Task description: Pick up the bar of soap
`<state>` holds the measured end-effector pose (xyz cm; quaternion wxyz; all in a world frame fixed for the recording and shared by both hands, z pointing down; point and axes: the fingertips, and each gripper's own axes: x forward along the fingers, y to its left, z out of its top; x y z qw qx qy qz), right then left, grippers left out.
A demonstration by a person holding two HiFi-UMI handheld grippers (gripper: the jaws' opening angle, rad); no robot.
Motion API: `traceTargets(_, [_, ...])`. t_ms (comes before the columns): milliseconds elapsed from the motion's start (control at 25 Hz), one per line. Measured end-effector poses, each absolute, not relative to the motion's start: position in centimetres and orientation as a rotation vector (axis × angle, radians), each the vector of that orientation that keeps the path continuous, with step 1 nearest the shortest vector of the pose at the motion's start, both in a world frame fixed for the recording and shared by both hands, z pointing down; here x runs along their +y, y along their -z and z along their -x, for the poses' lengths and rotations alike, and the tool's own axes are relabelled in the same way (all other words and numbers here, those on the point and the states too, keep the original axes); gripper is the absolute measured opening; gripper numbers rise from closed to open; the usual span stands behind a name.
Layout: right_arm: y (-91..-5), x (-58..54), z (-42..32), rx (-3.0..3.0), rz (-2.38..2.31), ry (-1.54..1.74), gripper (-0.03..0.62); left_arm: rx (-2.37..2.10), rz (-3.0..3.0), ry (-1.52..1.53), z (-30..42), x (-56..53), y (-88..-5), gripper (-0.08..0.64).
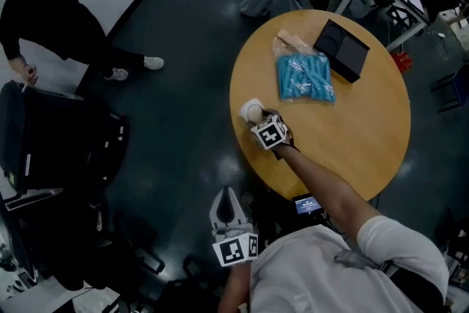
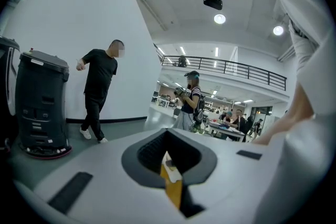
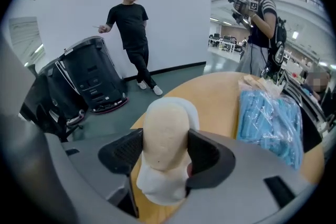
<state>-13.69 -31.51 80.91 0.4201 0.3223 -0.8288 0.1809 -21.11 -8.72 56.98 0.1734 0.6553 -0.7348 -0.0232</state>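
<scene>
A cream bar of soap (image 3: pixel 164 128) stands on edge on a white dish (image 3: pixel 157 186) at the left rim of the round wooden table (image 1: pixel 352 150). My right gripper (image 3: pixel 165 157) reaches around it, one dark pad close on each side of the bar, and the jaws stand wide. In the head view the soap (image 1: pixel 251 111) shows just ahead of the right gripper (image 1: pixel 258 116) and its marker cube. My left gripper (image 1: pixel 229 210) hangs low off the table beside my body, its jaws together on nothing.
A blue plastic packet (image 1: pixel 304 78), a tan packet (image 1: pixel 288 42) and a black box (image 1: pixel 341 49) lie on the table's far side. A black wheeled machine (image 3: pixel 92 78) and a person in black stand to the left. Another person stands beyond the table.
</scene>
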Motion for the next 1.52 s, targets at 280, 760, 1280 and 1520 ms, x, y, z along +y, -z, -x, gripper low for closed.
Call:
traceTargets(280, [-79.3,-31.2,13.7,-2.142,-0.833,-0.382,0.272,-2.108,-1.844,0.063,21.5,-7.6,-56.9,0.005])
traceTargets(760, [-53.8,-25.7,9.2,-2.753,-1.102,-0.175,0.272,-2.128,-1.980,0.160,20.3,-9.7,-51.3,0.005])
traceTargets(1280, [-46.9,-16.3,3.8,-2.953,-1.243,-0.198,0.272,-2.024,-2.162,0.198,16.4,-10.5,-47.5,0.005])
traceTargets(1520, [-47.1,-15.2,3.1,-2.964,-1.241,-0.197,0.272,-2.001,-2.190,0.189,15.1,-10.0,-47.6,0.005])
